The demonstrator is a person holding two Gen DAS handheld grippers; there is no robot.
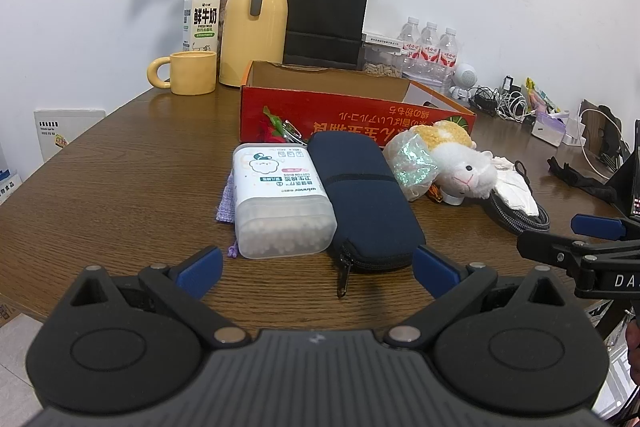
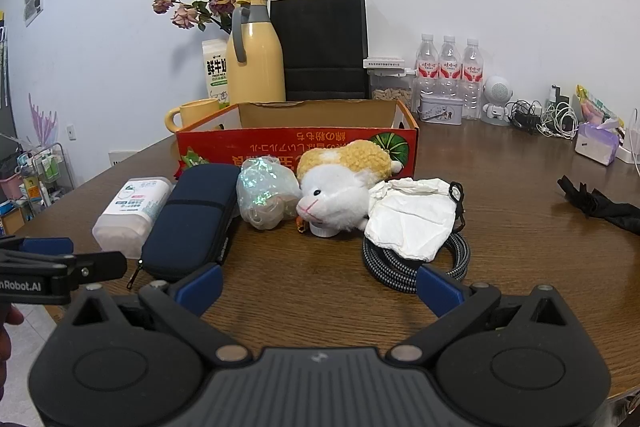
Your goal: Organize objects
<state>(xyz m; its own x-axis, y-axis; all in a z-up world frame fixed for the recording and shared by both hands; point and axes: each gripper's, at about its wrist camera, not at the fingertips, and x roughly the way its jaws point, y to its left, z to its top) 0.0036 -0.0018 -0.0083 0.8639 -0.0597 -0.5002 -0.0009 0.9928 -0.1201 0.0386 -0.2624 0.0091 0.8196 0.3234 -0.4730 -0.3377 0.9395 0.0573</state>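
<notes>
An open red cardboard box (image 1: 352, 115) (image 2: 296, 143) stands mid-table. In front of it lie a white cotton-swab tub (image 1: 280, 199) (image 2: 134, 211), a navy zip pouch (image 1: 364, 203) (image 2: 192, 219), a crinkly plastic bundle (image 1: 412, 163) (image 2: 264, 195), a white and yellow plush toy (image 1: 460, 159) (image 2: 340, 195), a crumpled white cloth (image 2: 412, 215) and a coiled braided cable (image 2: 400, 267). My left gripper (image 1: 318, 273) is open, just short of the tub and pouch. My right gripper (image 2: 320, 285) is open before the plush and cable, holding nothing.
At the back stand a yellow mug (image 1: 188, 73), a milk carton (image 1: 202, 17), a yellow jug (image 1: 256, 19), dried roses, a black paper bag (image 1: 326, 15) and water bottles (image 2: 448, 75). Chargers, cables and tissues crowd the right. A black cloth (image 2: 596, 205) lies at right.
</notes>
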